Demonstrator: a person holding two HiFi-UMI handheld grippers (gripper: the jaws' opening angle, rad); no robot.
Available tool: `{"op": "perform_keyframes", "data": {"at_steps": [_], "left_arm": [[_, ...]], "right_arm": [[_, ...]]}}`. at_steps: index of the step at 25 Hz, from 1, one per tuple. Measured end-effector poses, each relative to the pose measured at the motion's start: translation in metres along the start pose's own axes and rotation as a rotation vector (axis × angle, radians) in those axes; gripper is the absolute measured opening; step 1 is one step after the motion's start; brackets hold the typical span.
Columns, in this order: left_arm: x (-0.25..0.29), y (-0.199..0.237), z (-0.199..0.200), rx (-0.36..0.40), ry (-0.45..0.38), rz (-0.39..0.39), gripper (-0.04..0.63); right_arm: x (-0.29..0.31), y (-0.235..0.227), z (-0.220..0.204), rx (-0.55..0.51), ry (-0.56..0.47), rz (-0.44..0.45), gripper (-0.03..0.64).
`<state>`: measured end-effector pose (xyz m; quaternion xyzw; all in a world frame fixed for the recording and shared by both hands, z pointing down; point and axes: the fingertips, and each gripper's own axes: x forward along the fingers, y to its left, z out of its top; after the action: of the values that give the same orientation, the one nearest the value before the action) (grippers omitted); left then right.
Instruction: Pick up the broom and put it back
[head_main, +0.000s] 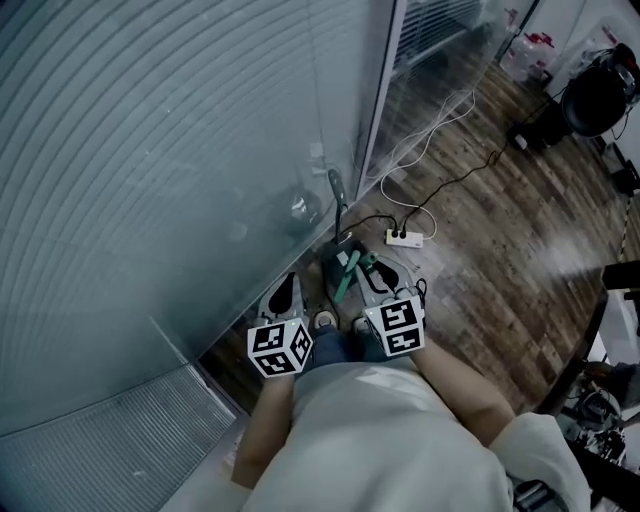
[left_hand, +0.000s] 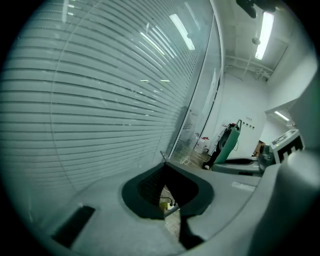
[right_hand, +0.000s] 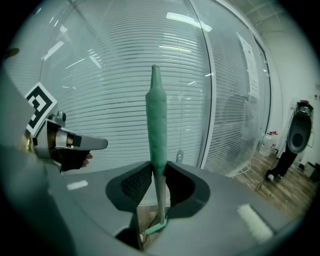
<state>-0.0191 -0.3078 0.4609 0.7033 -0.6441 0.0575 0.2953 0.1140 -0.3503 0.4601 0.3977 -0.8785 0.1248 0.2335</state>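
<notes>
The broom's green handle (right_hand: 156, 125) stands upright between the pads of my right gripper (right_hand: 159, 175), which is shut on it where the grip meets the thin metal pole. A green piece of the broom shows below the jaws. From the head view the broom (head_main: 345, 275) is a green bar just ahead of my right gripper (head_main: 372, 272). My left gripper (head_main: 285, 295) is beside it on the left, apart from the broom. In its own view my left gripper (left_hand: 164, 167) has its tips together with nothing between them; the green handle (left_hand: 227, 142) shows off to the right.
A glass wall (head_main: 180, 150) with blinds runs close along the left and ahead. A white power strip (head_main: 403, 237) with trailing cables lies on the wooden floor (head_main: 500, 260). A black chair (head_main: 600, 95) stands far right; a metal grate (head_main: 100, 440) lies at the lower left.
</notes>
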Motion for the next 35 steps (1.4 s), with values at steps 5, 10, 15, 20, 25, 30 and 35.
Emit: {"op": "perform_keyframes", "data": {"at_steps": [5,10,15,20,25,30,35], "left_arm": [[-0.002,-0.01,0.006,0.01,-0.021,0.004,0.008],[0.003,-0.014,0.012,0.015,-0.034,0.006,0.008],[0.007,-0.023,0.014,0.029,-0.035,-0.016,0.005],[0.012,-0.027,0.011,0.012,-0.056,-0.034,0.008],[0.011,-0.026,0.012,0.001,-0.066,-0.008,0.008],[0.006,-0.024,0.007,-0.015,-0.083,0.028,0.008],[-0.01,-0.021,0.008,-0.038,-0.114,0.093,0.008]], "right_arm": [[-0.008,-0.006,0.007,-0.033,-0.015,0.016,0.097],[-0.012,-0.016,0.011,-0.037,-0.025,0.012,0.097],[-0.014,-0.024,0.012,-0.037,-0.035,0.004,0.097],[-0.011,-0.029,0.007,-0.037,-0.047,0.0,0.097],[-0.009,-0.029,0.009,-0.041,-0.053,0.018,0.097],[-0.006,-0.027,0.01,-0.06,-0.057,0.051,0.097],[-0.008,-0.018,0.019,-0.099,-0.073,0.11,0.097]]}}
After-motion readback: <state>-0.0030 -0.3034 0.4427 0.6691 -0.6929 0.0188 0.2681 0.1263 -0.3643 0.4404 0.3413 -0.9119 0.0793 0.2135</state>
